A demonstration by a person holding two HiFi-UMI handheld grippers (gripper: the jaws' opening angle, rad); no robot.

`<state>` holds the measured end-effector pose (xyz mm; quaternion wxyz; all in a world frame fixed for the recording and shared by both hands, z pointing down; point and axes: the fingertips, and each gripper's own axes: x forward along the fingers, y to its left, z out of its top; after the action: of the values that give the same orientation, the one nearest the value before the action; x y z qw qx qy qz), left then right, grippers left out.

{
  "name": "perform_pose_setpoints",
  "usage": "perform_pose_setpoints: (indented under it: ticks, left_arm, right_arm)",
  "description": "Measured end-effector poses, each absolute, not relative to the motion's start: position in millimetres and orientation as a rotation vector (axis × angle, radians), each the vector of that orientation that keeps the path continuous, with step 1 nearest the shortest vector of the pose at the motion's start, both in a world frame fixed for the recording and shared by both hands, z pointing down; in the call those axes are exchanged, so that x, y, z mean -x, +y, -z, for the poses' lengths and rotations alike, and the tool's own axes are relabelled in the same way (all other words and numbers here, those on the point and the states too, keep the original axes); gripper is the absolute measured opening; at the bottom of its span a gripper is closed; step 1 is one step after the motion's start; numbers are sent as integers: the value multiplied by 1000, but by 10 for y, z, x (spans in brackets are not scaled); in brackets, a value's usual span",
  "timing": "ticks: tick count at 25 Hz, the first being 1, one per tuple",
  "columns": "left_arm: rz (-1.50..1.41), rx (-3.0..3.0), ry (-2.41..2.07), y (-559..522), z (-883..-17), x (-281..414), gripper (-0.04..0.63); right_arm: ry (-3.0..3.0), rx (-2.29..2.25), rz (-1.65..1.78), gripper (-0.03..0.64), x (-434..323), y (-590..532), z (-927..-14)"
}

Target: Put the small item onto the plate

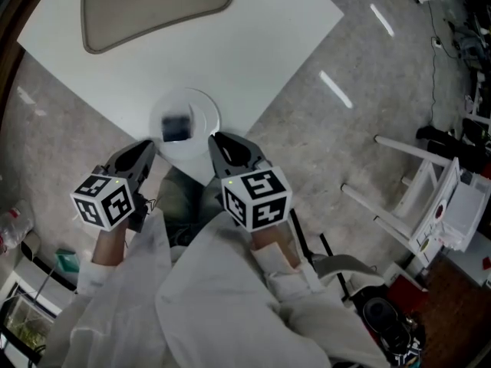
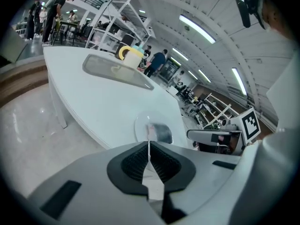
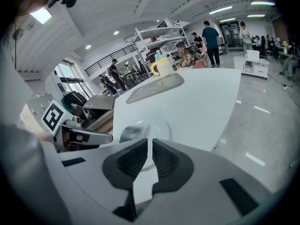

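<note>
Plate (image 1: 201, 107) sits at the near corner of the white table (image 1: 253, 44). The small item (image 1: 177, 127), dark and blurred, lies on the plate, roughly centred. Left gripper (image 1: 144, 153) hovers just off the table edge, left of the plate; jaws pressed together, nothing between them. Right gripper (image 1: 222, 142) is on the plate's right side, near the rim; jaws likewise closed and empty. Neither gripper touches the item. A beige mat (image 1: 157, 6) lies well apart at the table's far side.
</note>
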<state>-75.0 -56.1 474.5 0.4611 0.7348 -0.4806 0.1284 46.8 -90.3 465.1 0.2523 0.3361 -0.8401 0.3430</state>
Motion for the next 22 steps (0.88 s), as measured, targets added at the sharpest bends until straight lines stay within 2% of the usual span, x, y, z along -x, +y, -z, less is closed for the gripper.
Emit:
perform_pose_setpoints:
  ticks: [8,10,12,14,22]
  left_arm:
    - [-267,-1718,-1163,-494,-4862,776,15]
    - [-242,-1693,-1149,-501,-4891,755,37]
    - [-226,-1676,-1136,-500,-4905,733,75]
    - [-220,-1666,-1127,-494,-4905,723,80]
    - [-234,-1628,-1083,-549,-4920,659,89]
  right_arm:
    - [-2228,-920,-1099,20,-509,-814,-4816]
    - [-2220,-918,-1121,21,-536,-818,-4840]
    - [-2208,-914,-1139,48,-560,-816,-4870]
    - [-2192,-913,-1164,78,-577,-807,-4896]
    - [-2130,-896,-1275,106,-594,-851,-4995]
